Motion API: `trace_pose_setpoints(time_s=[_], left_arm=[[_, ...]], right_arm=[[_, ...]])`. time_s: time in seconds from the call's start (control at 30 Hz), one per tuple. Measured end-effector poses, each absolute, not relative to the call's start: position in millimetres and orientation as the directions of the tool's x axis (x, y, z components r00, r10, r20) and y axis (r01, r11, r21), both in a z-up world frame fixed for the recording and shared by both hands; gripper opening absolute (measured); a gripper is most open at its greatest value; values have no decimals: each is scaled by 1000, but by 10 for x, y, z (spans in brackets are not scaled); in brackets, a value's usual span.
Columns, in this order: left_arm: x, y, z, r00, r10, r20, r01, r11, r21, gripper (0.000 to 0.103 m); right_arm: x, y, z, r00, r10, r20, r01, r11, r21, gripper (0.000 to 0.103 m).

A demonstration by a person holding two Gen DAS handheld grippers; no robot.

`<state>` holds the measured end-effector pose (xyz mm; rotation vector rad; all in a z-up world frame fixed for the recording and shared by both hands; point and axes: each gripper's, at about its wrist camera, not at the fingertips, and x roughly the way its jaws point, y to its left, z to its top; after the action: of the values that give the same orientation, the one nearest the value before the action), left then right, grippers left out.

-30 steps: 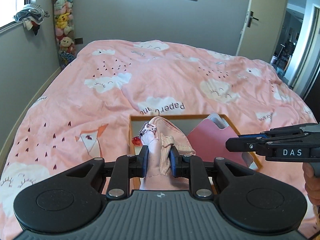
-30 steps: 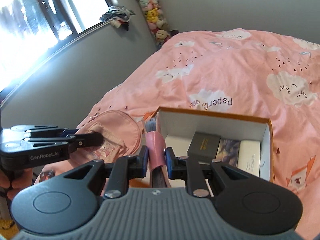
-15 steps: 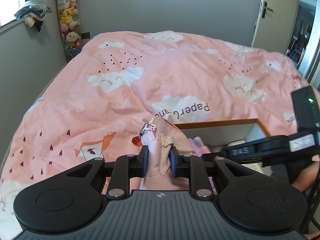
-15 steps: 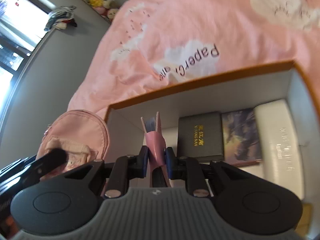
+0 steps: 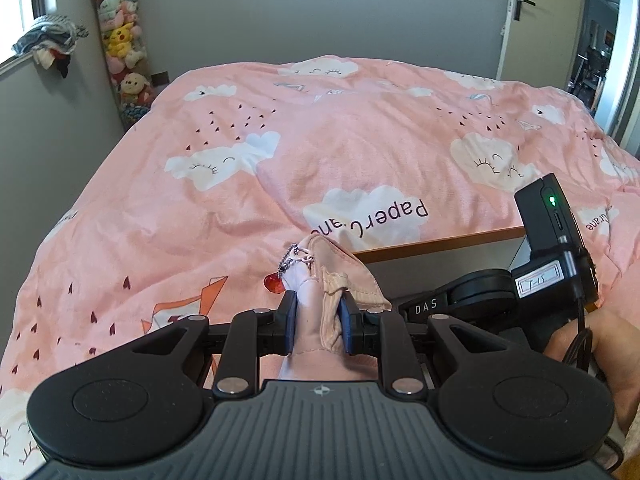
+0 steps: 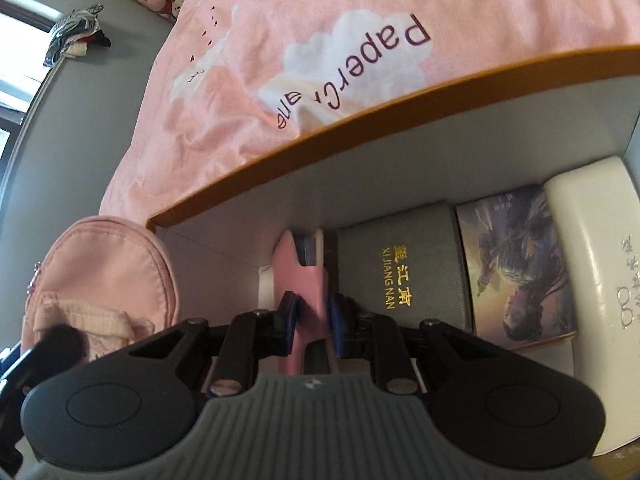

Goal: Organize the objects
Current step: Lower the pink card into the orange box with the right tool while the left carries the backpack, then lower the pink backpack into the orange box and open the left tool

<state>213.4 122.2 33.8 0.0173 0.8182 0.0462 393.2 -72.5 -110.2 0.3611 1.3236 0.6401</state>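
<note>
**Box partly filled, two items yet to go in**

The box on the bed already holds a row of things along its far wall: a grey case, a book to its right and a white case beyond that. By my reading the job is well along but not finished, since each tool has an item clamped and neither item is released.

The right tool is closed on a thin pink wallet. The wallet stands on edge and runs forward from the jaws, inside the box, in the gap between the box's left wall and the grey case. Whether its lower edge touches the box floor cannot be told. What seems left here is to settle it and let go.

The left tool is clamped tight on a pink pouch, which sticks out ahead of the jaws with its zip charm hanging to the left. The pouch is outside the box, just left of its near-left corner in the right wrist view. It likely goes in afterwards, though free space looks limited.
</note>
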Motion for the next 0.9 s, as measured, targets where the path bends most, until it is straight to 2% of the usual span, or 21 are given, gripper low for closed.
trace_pose_setpoints(time_s=[0.2,0.33,0.57,0.73,0.9], left_arm=[[2151,1225,333,683,83,-726,-47,996,69,24],[2162,1245,327,682,82,-727,-48,997,68,24],[2222,1218,297,680,61,-731,-52,998,36,24],[2304,1119,206,662,14,-750,-69,997,-42,24],[2409,1038,10,633,27,-773,-115,992,-60,24]], right_arm=[[3974,-614,-1263,46,666,-745,-132,743,656,19],[3905,-525,-1135,106,624,-774,-259,769,585,22],[3923,-662,-876,180,620,-763,-319,771,551,23],[3919,-886,-742,252,584,-771,-339,800,495,26],[3879,-1094,-726,292,533,-794,-377,827,417,28]])
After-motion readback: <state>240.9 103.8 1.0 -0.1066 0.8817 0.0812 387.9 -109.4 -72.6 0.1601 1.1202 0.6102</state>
